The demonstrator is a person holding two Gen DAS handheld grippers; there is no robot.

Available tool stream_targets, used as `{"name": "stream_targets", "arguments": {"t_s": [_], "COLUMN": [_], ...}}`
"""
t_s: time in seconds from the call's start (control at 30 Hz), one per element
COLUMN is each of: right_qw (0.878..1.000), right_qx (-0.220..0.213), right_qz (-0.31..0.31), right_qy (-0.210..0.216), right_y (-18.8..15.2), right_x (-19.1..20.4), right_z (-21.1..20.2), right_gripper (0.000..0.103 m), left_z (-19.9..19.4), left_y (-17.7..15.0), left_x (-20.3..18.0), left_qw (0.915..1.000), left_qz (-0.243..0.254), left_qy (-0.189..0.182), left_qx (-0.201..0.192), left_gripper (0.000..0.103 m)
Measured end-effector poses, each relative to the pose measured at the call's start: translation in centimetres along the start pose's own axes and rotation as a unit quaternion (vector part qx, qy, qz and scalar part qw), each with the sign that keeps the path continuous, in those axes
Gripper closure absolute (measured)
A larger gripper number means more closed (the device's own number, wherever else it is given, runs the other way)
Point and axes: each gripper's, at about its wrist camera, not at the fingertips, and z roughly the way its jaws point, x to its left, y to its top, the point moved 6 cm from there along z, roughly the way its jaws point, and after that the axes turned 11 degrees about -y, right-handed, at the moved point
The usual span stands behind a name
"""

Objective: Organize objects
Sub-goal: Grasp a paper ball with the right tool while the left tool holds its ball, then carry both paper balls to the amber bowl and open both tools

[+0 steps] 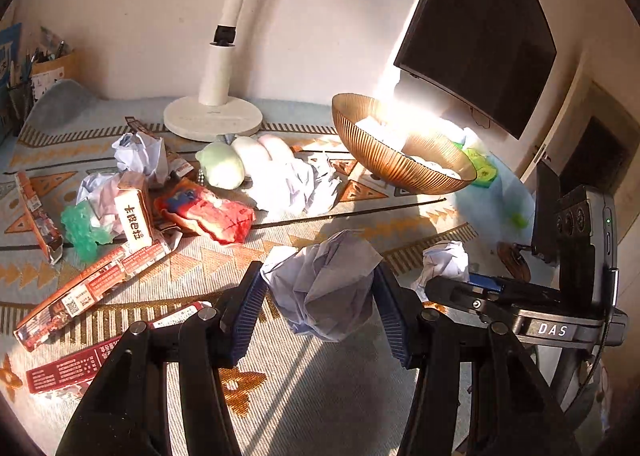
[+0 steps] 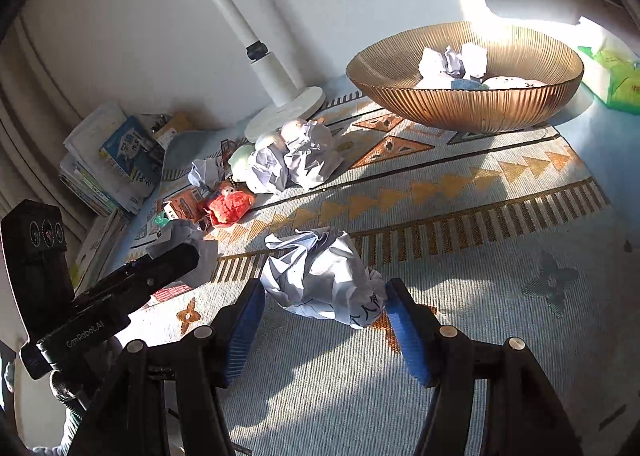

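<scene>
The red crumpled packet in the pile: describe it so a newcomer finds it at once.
Start at the white lamp base by the wall. In front lies a clutter pile; the red crumpled packet sits at its near edge. Its neighbours are pale paper wads and stiff printed boxes.

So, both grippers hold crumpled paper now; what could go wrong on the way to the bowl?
1. The paper ball in the left hand-held gripper is soft and may slip out.
2. The right hand-held gripper is close beside the left; they may collide.
3. The amber bowl already holds paper, so new balls may roll out.
</scene>
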Motion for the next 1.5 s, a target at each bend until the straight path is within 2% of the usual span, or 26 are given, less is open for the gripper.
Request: {"name": "stream_targets", "arguments": {"t_s": [0.07,0.2,0.37,0.47,0.6,0.63,0.7,0.73,0.8,0.9,1.03,1.13,1.23,1.37,1.5], "right_qw": [1.000,1.000,1.000,0.999,0.994,0.992,0.992,0.992,0.993,0.997,0.998,0.996,0.990,0.979,0.967], "right_qx": [0.005,-0.008,0.005,0.006,-0.006,-0.010,-0.003,-0.007,-0.015,-0.016,-0.021,-0.055,-0.104,-0.152,-0.162], "right_qz": [-0.004,-0.010,0.003,-0.020,-0.055,-0.058,-0.061,-0.059,-0.046,-0.015,0.025,0.038,0.060,0.089,0.124], "right_qy": [-0.004,-0.019,-0.021,-0.034,-0.097,-0.108,-0.110,-0.115,-0.112,-0.075,-0.055,-0.060,-0.071,-0.105,-0.156], "right_y": [0.0,-0.2,-0.3,-0.2,0.0,0.0,-0.3,-0.2,-0.1,0.1,0.6,2.6,6.1,11.2,14.9], "right_x": [-0.3,-0.6,-0.4,1.2,2.8,2.9,3.0,2.9,2.4,1.5,0.0,-1.7,-3.8,-6.7,-9.7], "right_z": [0.5,0.5,1.2,1.5,2.4,2.7,3.3,3.3,3.0,2.7,1.7,-0.9,-4.4,-7.4,-7.7], "right_gripper": [0.039,0.017,0.017,0.017,0.017,0.019,0.046,0.049,0.050,0.050,0.050,0.050,0.050,0.050,0.050], "left_z": [1.0,1.4,1.6,1.4,1.4,1.4,1.3,1.3,1.3,1.4,1.6,1.9,1.6,2.4,5.5], "left_y": [-0.5,-1.0,-1.5,-1.5,-1.5,-1.5,-1.5,-1.5,-1.6,-1.6,-1.6,-1.2,1.5,7.9,13.4], "left_x": [0.5,0.8,0.2,0.1,0.7,0.7,0.8,0.9,0.8,0.7,0.9,0.8,-1.4,-5.5,-8.0], "left_qw": [0.9996,0.9995,0.9992,0.9992,0.9996,0.9997,0.9996,0.9997,0.9997,0.9997,0.9996,0.9992,0.9998,0.9990,0.9977], "left_qz": [0.001,-0.003,0.018,0.021,0.005,0.002,-0.001,-0.001,0.001,0.001,-0.003,-0.012,-0.001,0.040,0.054], "left_qy": [0.030,0.030,0.033,0.033,0.026,0.025,0.026,0.026,0.025,0.024,0.028,0.027,-0.003,-0.021,-0.030], "left_qx": [-0.001,0.004,0.012,0.005,0.006,0.005,0.003,0.003,0.004,0.005,0.008,0.027,0.018,-0.007,-0.027], "left_gripper": [0.051,0.050,0.050,0.050,0.050,0.050,0.050,0.050,0.050,0.050,0.050,0.051,0.051,0.051,0.051]}}
